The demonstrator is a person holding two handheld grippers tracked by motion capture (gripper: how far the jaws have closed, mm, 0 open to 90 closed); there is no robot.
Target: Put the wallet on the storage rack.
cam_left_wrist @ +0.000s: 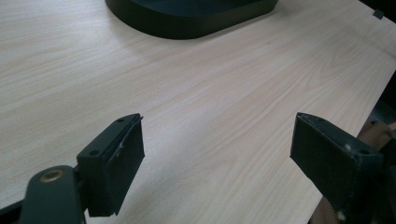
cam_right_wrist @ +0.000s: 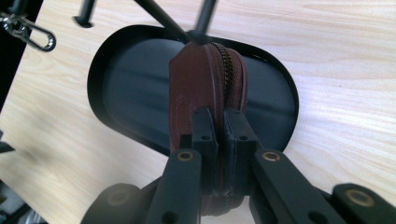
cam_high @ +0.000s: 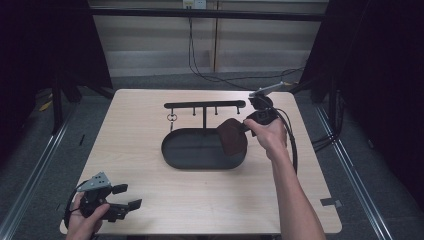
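Observation:
A brown zippered pouch (cam_high: 232, 136) hangs over the right end of the black oval tray (cam_high: 185, 150), with my right gripper (cam_high: 248, 125) shut on its edge. In the right gripper view the pouch (cam_right_wrist: 205, 88) stands on edge between the jaws, zipper facing up, above the tray (cam_right_wrist: 116, 74). A black T-shaped rack (cam_high: 204, 106) with pegs rises from the tray, and a small metal key ring (cam_high: 172, 118) hangs from one peg. My left gripper (cam_high: 126, 196) rests open at the table's near left corner, nothing between its fingers (cam_left_wrist: 116, 158).
The light wooden table (cam_high: 150, 200) has its front edge just below the left gripper. A cable (cam_high: 292, 145) loops from the right gripper along the forearm. Dark floor and metal rails surround the table. A small dark tag (cam_high: 331, 202) lies near the right front corner.

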